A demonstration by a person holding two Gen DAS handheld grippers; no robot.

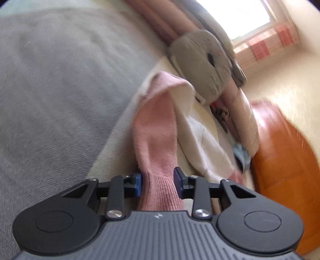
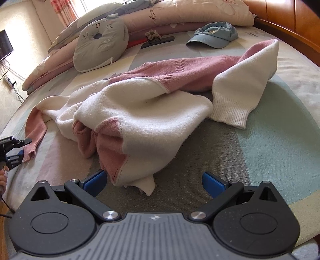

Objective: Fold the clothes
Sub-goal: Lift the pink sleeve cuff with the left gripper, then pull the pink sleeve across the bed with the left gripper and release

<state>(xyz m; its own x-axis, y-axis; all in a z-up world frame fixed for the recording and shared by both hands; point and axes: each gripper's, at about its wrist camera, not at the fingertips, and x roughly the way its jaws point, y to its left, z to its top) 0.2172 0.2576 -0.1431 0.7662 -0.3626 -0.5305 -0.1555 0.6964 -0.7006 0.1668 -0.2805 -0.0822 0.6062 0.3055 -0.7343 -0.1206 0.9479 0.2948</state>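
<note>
From my remote seat I made out little lettering, a cursive word on the pale floral quilt [image 2: 180, 14] at the head of the bed, too distorted to read, embroidered marks on the grey cushion [image 2: 101, 44], illegible, a small emblem on each gripper housing, no words.

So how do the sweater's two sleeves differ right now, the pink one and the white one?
The pink sleeve has its ribbed cuff between the fingers of the left claw, while the white sleeve is free, with its cuff resting on the bed. The pink one is stretched out straight; the white one is bent over on itself. Both end in ribbed cuffs and belong to the same sweater.
</note>
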